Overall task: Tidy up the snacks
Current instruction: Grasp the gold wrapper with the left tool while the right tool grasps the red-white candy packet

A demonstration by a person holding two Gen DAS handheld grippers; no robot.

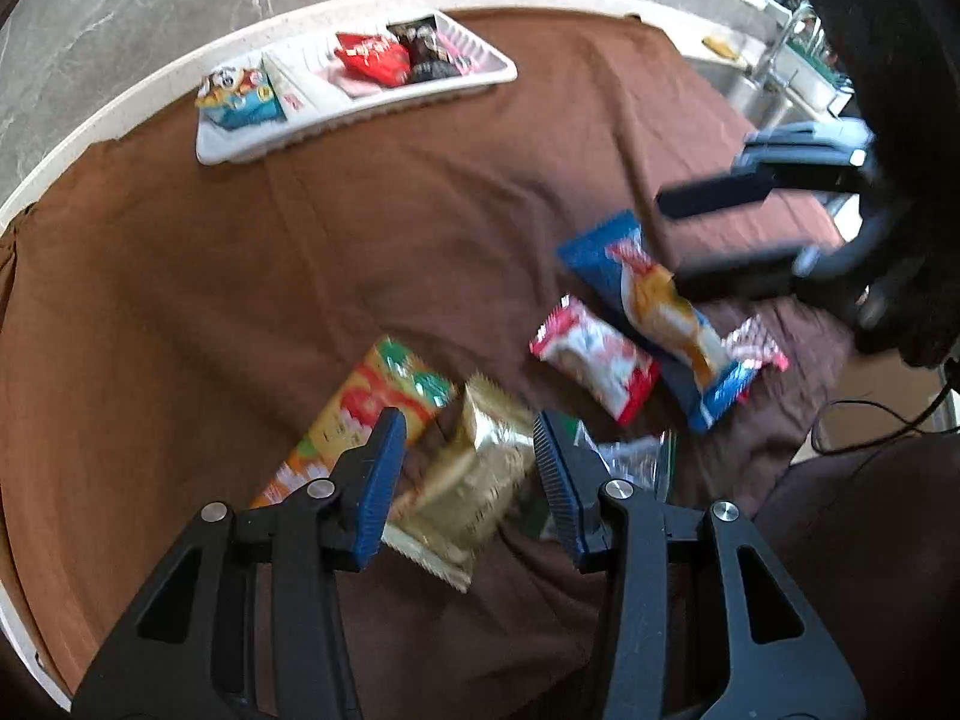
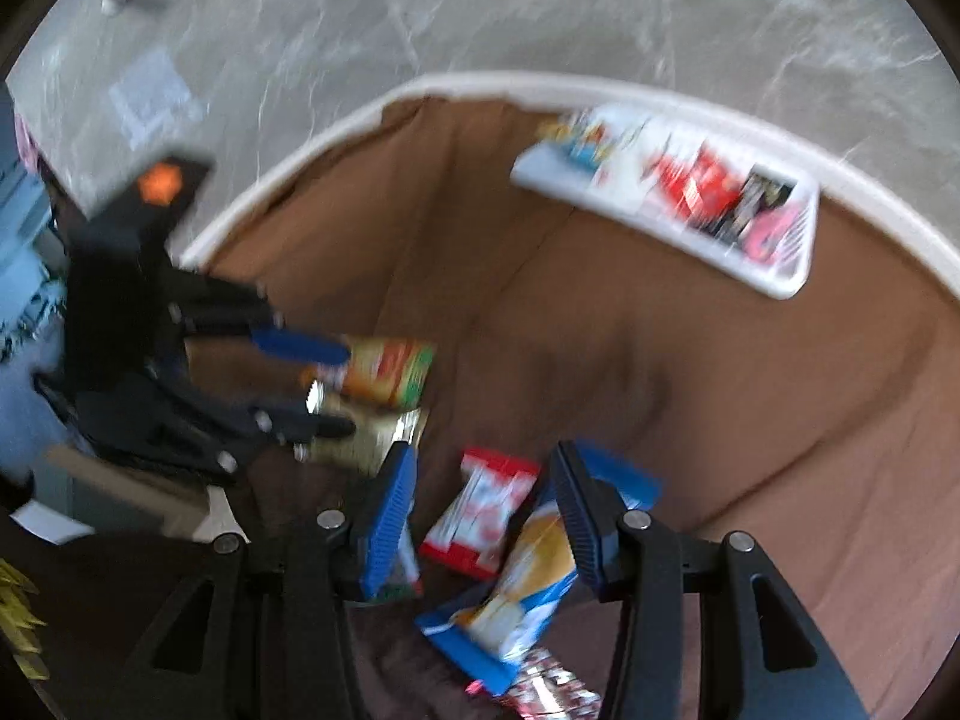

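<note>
**Loose snacks by the claws, three packets already in the tray**

The table [image 1: 150, 114] is round with a pale rim, and a brown cloth [image 1: 300, 252] covers most of it. The white tray [image 1: 480, 81] serves as the landmark: it lies on the cloth close to the rim, on the far side from both claws, and is split into compartments. One end compartment holds a blue and yellow cartoon-printed packet [image 1: 240, 97]; the next holds a red packet [image 1: 372, 57] touching a dark packet [image 1: 427, 48]. Motion blur leaves no writing or brand readable on any wrapper.

The other snacks lie on the cloth well apart from the tray, in a loose cluster. Largest is a long blue packet [image 1: 654, 306] with an orange and white picture. Beside it lies an orange packet [image 1: 366, 408] with green and red print. Then comes a crinkled gold foil packet [image 1: 474, 480] with saw-tooth ends, then a red and white packet [image 1: 591, 360], a clear packet [image 1: 636, 456] and a small red-speckled packet [image 1: 759, 348].

The left claw [image 1: 468, 474] stands open, straddling the gold foil packet without pressing it. The right claw [image 2: 480, 516] is open too, over the red and white packet and the blue one, gripping neither.
</note>
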